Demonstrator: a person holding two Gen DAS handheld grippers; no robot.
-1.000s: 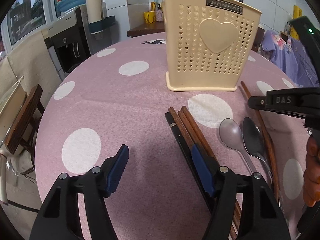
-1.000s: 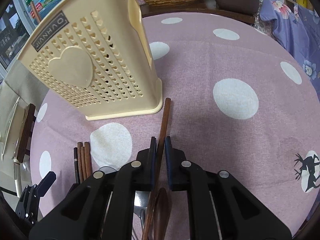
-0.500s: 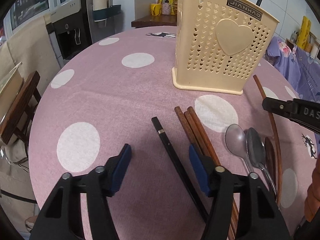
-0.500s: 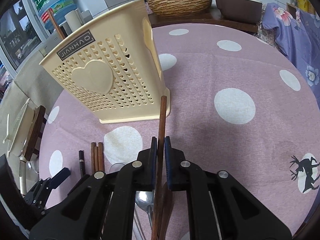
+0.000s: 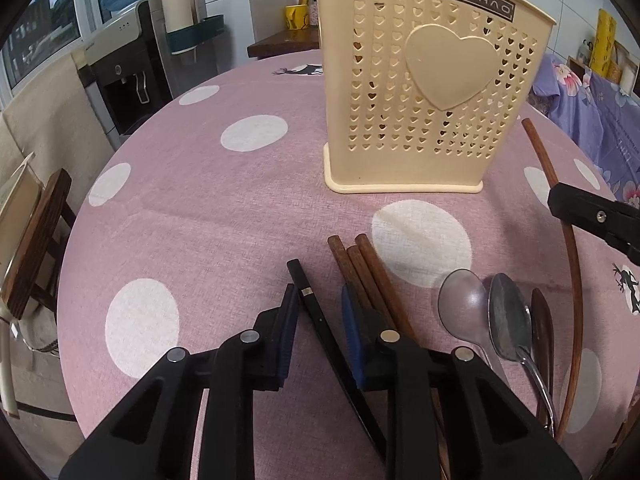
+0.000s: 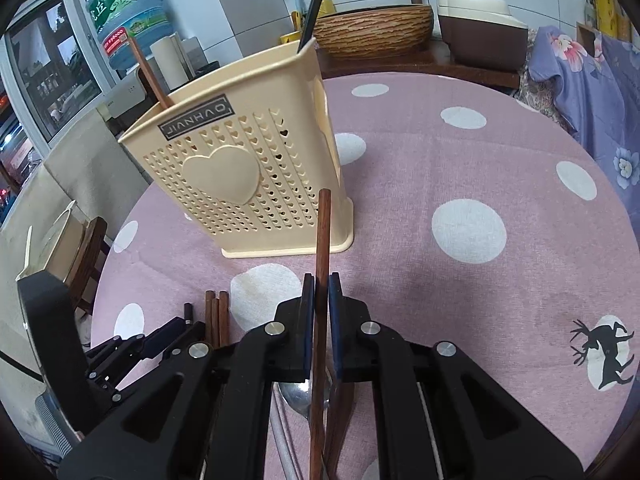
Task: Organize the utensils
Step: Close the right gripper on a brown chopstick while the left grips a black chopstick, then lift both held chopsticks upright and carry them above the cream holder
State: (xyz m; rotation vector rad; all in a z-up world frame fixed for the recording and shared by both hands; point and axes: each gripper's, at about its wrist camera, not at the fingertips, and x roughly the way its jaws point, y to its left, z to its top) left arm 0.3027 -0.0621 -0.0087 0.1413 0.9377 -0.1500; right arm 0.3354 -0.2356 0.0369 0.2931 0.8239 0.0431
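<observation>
water dispenser point(image 5: 120, 68) | water bottle point(image 6: 128, 12) | woven basket point(image 6: 374, 30) | floral cloth point(image 6: 588, 80) | wooden chair point(image 5: 38, 240)

My left gripper point(image 5: 318, 312) sits low over the table, fingers pointing toward 12 o'clock. Its jaws stand partly apart, one blue pad point(image 5: 289, 322) at 11 o'clock and the other at 1 o'clock, neither pressing on anything. My right gripper point(image 6: 321, 312) is raised, fingers also toward 12 o'clock, jaws drawn nearly together and clamped. In the left wrist view, one right finger enters from 3 o'clock.
</observation>
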